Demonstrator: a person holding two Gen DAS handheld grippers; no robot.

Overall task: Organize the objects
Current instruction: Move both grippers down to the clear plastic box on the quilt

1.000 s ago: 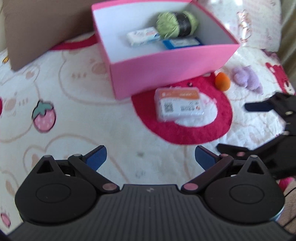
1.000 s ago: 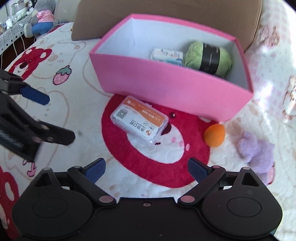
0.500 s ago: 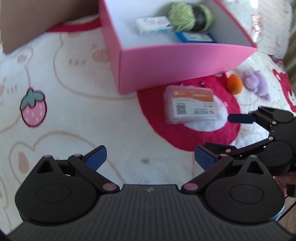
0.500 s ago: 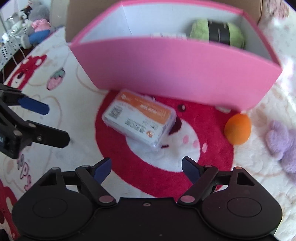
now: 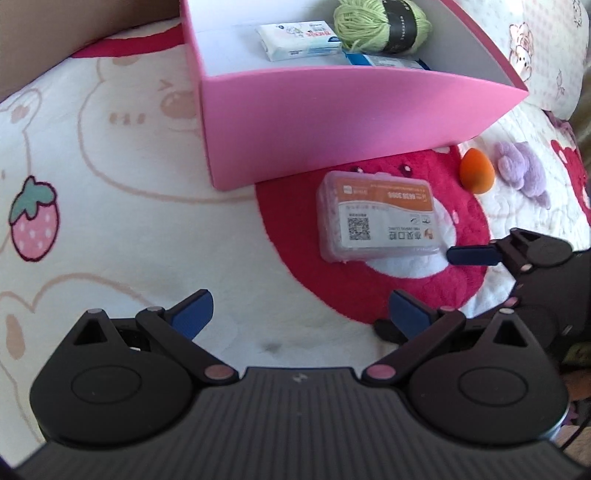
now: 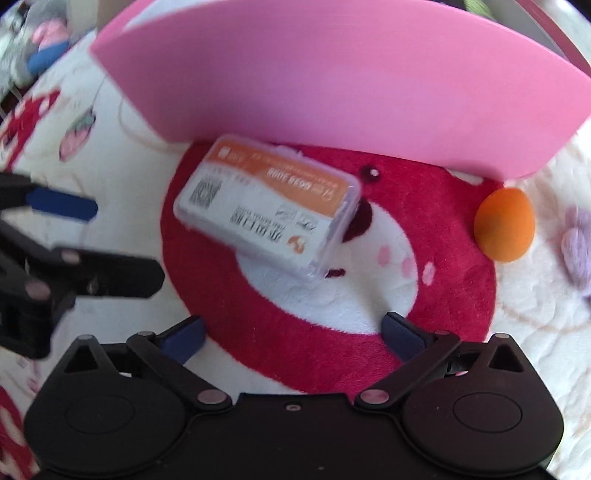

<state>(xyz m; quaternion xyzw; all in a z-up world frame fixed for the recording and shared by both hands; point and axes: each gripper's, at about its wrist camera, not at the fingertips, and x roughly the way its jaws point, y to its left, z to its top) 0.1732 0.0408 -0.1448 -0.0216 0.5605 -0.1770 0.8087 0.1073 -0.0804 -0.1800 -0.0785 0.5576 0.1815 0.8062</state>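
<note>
Opening wide, right gripper (image 6: 291, 336), nothing between its blue pads, hovering over the red bear face on the blanket (image 6: 517, 325) just short of the clear plastic case (image 6: 267, 206). Standing spread too, left gripper (image 5: 301, 314), empty, over bare cream blanket to the left of the case.

Sitting behind the case, pink box (image 5: 332, 114), open at the top, white inside. Holding a green yarn ball (image 5: 380, 24) with a black band, a white tissue pack (image 5: 299, 38) to its left, and a blue-edged packet (image 5: 384, 61) in front, partly hidden by the near wall.

Lying flat, label up, the case, just in front of the box's near wall, printing upside down. Running across the left wrist view, its long axis; slanting from upper left to lower right in the right wrist view.

Resting right of the case, orange egg-shaped sponge (image 5: 476, 171) and purple plush (image 5: 521, 168), both outside the box
</note>
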